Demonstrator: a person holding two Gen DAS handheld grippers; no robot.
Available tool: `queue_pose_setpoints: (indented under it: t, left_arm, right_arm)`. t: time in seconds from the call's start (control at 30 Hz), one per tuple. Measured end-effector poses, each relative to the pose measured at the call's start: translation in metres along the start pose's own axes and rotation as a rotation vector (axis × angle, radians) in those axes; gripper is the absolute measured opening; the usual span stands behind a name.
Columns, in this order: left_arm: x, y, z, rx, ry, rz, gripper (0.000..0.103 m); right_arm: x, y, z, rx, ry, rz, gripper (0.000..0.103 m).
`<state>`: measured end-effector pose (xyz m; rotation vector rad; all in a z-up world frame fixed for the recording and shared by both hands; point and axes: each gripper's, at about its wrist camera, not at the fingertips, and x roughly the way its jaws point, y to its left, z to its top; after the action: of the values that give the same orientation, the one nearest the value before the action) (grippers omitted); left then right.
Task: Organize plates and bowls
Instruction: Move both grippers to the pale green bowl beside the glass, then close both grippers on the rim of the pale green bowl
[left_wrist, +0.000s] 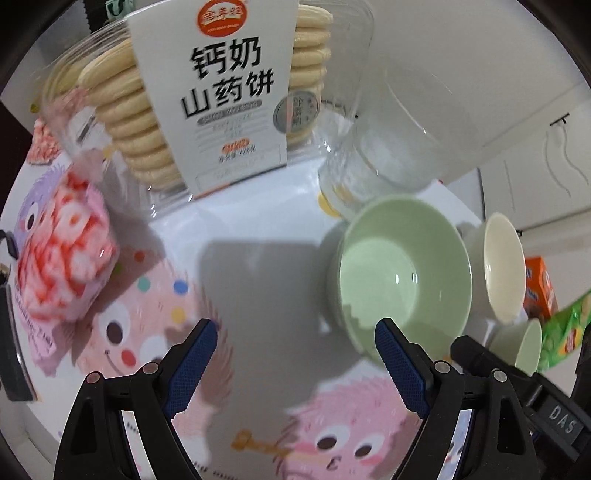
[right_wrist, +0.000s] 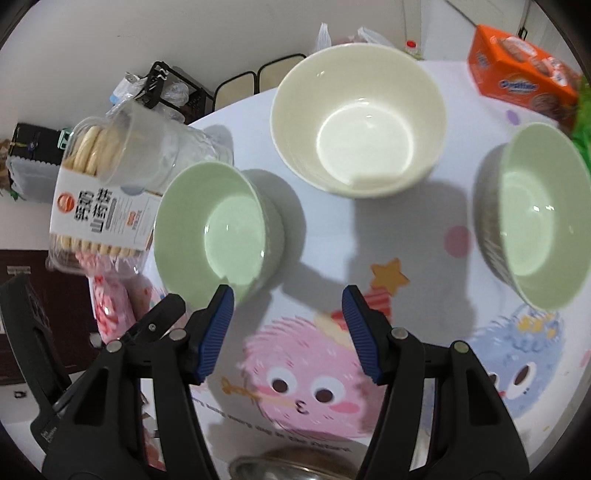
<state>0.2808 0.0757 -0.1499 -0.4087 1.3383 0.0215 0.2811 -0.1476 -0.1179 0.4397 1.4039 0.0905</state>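
Observation:
Three bowls stand apart on a cartoon-print tablecloth. In the right wrist view a green bowl (right_wrist: 218, 236) is at left, a cream bowl (right_wrist: 358, 118) at the back middle, and a second green bowl (right_wrist: 535, 218) at right. My right gripper (right_wrist: 288, 299) is open and empty, above the cloth between them, its left finger near the left green bowl's rim. In the left wrist view my left gripper (left_wrist: 295, 328) is open and empty, with that green bowl (left_wrist: 399, 273) just right of it, the cream bowl (left_wrist: 504, 269) beyond, and the other green bowl (left_wrist: 528, 347) partly hidden.
A clear tub of biscuits (left_wrist: 207, 92) and a glass jar (left_wrist: 376, 122) stand behind the bowls. A pink snack bag (left_wrist: 66, 254) lies at left. An orange box (right_wrist: 521, 74) and a green packet (left_wrist: 561, 332) sit at the far right. A metal bowl's rim (right_wrist: 291, 465) shows at the near edge.

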Motion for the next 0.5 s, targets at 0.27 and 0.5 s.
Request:
queue_pose_setpoints:
  t: [0.27, 0.5]
  left_arm:
    - [0.02, -0.009, 0.018, -0.004, 0.029, 0.03, 0.044]
    - [0.028, -0.017, 0.025, 0.025, 0.048, 0.0, 0.02]
  right_arm:
    - [0.024, 0.007, 0.02, -0.003, 0.018, -0.011, 0.043]
    - [0.04, 0.01, 0.03, -0.019, 0.025, -0.011, 0.03]
